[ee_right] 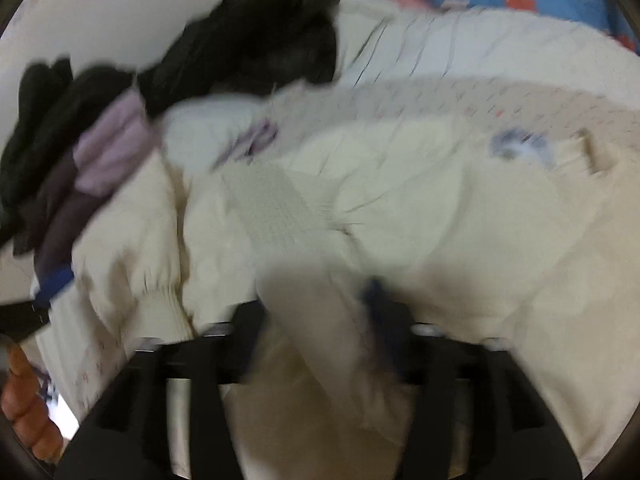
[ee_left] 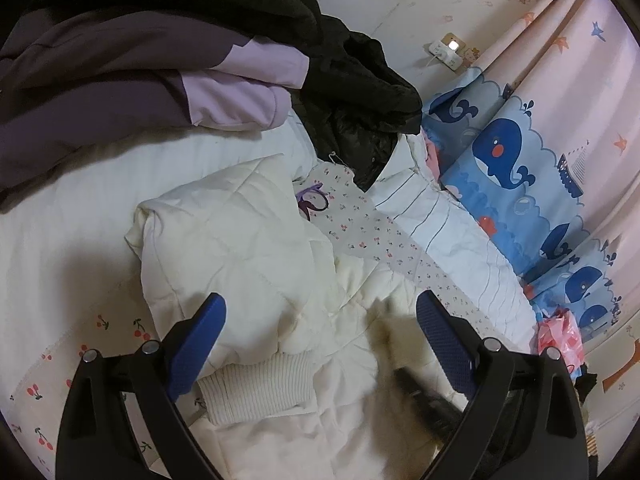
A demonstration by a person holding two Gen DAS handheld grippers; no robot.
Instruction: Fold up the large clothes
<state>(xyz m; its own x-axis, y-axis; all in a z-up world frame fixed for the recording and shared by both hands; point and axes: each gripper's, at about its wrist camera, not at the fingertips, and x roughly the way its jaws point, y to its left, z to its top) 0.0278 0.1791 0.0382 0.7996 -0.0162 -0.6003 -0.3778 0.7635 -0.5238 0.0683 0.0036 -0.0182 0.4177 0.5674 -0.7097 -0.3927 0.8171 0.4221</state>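
Observation:
A cream quilted jacket [ee_left: 240,236] lies on the bed with one sleeve folded across its body; the ribbed cuff [ee_left: 256,388] lies between my left fingers. My left gripper [ee_left: 320,332] is open just above the jacket, holding nothing. In the blurred right wrist view the same jacket [ee_right: 400,200] fills the frame, its ribbed cuff [ee_right: 276,208] in the middle. My right gripper [ee_right: 316,312] is shut on a fold of the cream jacket's fabric that bunches up between the jaws. The right gripper also shows, blurred, in the left wrist view [ee_left: 424,392].
A pile of dark and lilac clothes [ee_left: 140,80] and a black garment [ee_left: 360,92] lie at the back of the bed. A floral cloth [ee_left: 360,220] and a whale-print quilt [ee_left: 512,168] lie to the right by the curtain. A cherry-print sheet [ee_left: 60,360] is front left.

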